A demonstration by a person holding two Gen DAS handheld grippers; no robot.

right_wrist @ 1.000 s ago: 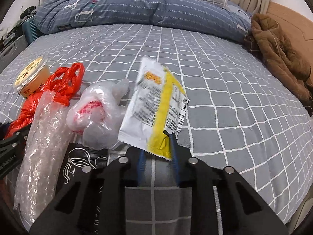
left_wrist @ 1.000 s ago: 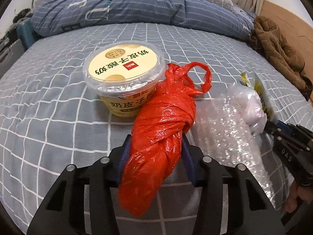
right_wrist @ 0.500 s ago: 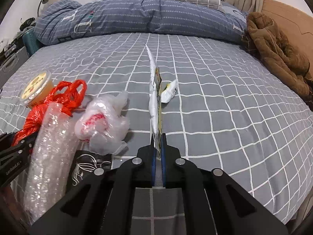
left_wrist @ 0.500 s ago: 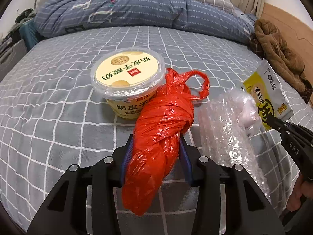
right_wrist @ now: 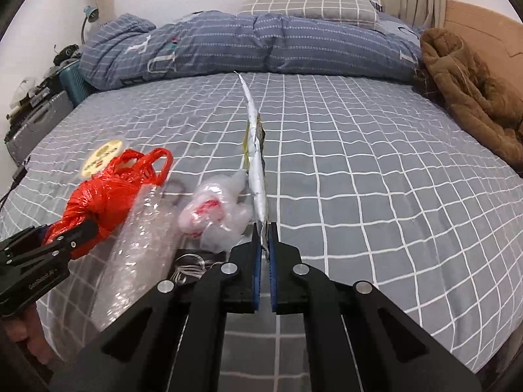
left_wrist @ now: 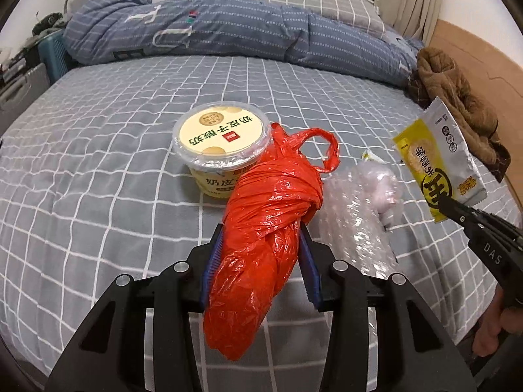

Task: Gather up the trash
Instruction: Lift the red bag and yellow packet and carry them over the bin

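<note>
My left gripper [left_wrist: 261,245] has its jaws clamped on the twisted red plastic bag [left_wrist: 264,228], which runs lengthwise between the blue pads, its knotted handles sticking out past the tips and its tail hanging back toward me. Just beyond the tips of those jaws, touching the bag's far end, the lidded yellow yogurt tub [left_wrist: 222,137] sits upright on the grey checked bed [left_wrist: 98,163]. To the right of the left jaws lies a roll of bubble wrap [left_wrist: 356,222] with a crumpled clear plastic bag [left_wrist: 379,179] at its far end.

My right gripper [right_wrist: 264,228] has its jaws pressed tight on the lower edge of the yellow-and-silver snack wrapper [right_wrist: 255,163], which stands up edge-on from the tips, clear of the bed. From the left camera the same wrapper [left_wrist: 438,160] shows its printed face, pinched by the right gripper [left_wrist: 444,201]. To the left of the right jaws sit the clear plastic bag [right_wrist: 215,215], the bubble wrap [right_wrist: 137,245] and the red bag [right_wrist: 101,199]. Far ahead of both jaws a blue quilt [right_wrist: 245,45] is bunched along the bed, a brown coat [right_wrist: 470,98] at its right.
</note>
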